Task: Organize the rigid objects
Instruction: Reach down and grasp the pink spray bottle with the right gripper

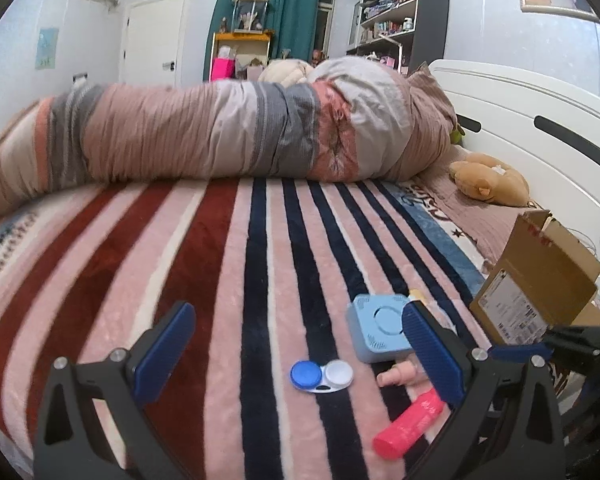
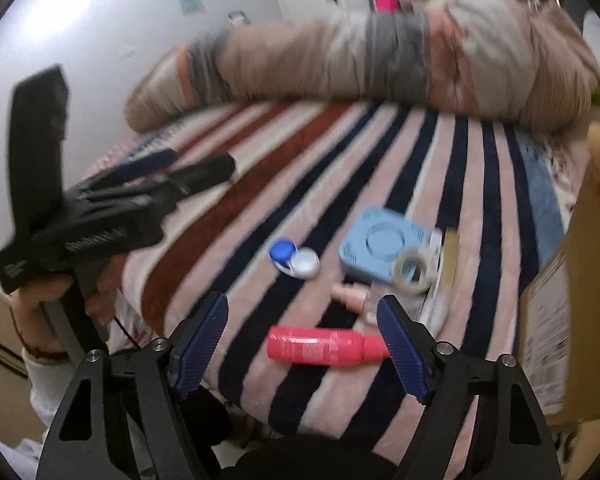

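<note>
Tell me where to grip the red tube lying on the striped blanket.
Grip the red cylindrical tube across its wide body, near the middle, coming down from above. It lies flat on the striped blanket, its narrower cap end beside the right gripper finger, and both fingers are open.

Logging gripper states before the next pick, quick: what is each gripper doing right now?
Left gripper: open, holding nothing, above the contact lens case.
Right gripper: open, holding nothing, over the pink bottle.

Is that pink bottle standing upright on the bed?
No, the pink bottle lies on its side across the striped blanket, just ahead of the open right gripper.
</note>
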`<state>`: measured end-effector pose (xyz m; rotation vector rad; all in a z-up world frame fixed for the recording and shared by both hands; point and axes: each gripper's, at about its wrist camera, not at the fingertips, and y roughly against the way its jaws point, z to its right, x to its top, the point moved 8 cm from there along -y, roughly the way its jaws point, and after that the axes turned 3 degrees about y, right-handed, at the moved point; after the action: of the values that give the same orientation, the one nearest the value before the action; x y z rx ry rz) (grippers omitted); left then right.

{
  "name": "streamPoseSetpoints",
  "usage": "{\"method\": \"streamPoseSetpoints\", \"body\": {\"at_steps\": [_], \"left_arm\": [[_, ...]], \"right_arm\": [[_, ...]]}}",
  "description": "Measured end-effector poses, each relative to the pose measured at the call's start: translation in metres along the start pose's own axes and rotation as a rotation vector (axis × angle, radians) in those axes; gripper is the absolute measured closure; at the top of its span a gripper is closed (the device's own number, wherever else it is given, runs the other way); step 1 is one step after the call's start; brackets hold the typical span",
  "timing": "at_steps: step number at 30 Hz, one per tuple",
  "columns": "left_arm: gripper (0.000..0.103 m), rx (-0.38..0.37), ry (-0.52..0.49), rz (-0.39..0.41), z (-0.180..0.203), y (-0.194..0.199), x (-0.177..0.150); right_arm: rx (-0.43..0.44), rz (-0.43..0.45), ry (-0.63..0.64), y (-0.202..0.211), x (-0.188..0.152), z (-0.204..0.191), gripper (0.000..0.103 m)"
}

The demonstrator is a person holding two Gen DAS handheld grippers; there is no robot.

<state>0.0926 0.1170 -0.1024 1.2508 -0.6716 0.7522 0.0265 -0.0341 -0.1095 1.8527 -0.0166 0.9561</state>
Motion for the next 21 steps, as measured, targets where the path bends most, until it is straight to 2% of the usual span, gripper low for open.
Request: {"method": "streamPoseSetpoints", "body": {"at_steps": [3,7,9,15,21], "left_arm": [[0.000,-0.038,0.029,-0.032,-0.004,-0.018,-0.015],[0.000,-0.077,0.058,-0.062,-0.002,-0.033,-0.032],[0.000,-0.074,0.061,-0.067,-0.001,-0.038,-0.034],[0.000,-0.086,0.076,-0.060,0.000,-0.039,-0.035],[0.000,-0.081,0.096,-0.058,-0.008,-0.038,-0.037]], "right_arm": [[0.001,-0.095,-0.056,-0.025,-0.012,0.009,0.033],[-0.012,-0.219,-0.102,-0.055,-0.029,0.021,0.040],[-0.002,-0.255,-0.120,-0.064,-0.034,0.024,0.040],[0.025,-0.344,-0.169,-0.078,-0.044,0.030,0.045],[0.074,-0.331,-0.198,-0.095,-0.033,0.036,0.042]]}}
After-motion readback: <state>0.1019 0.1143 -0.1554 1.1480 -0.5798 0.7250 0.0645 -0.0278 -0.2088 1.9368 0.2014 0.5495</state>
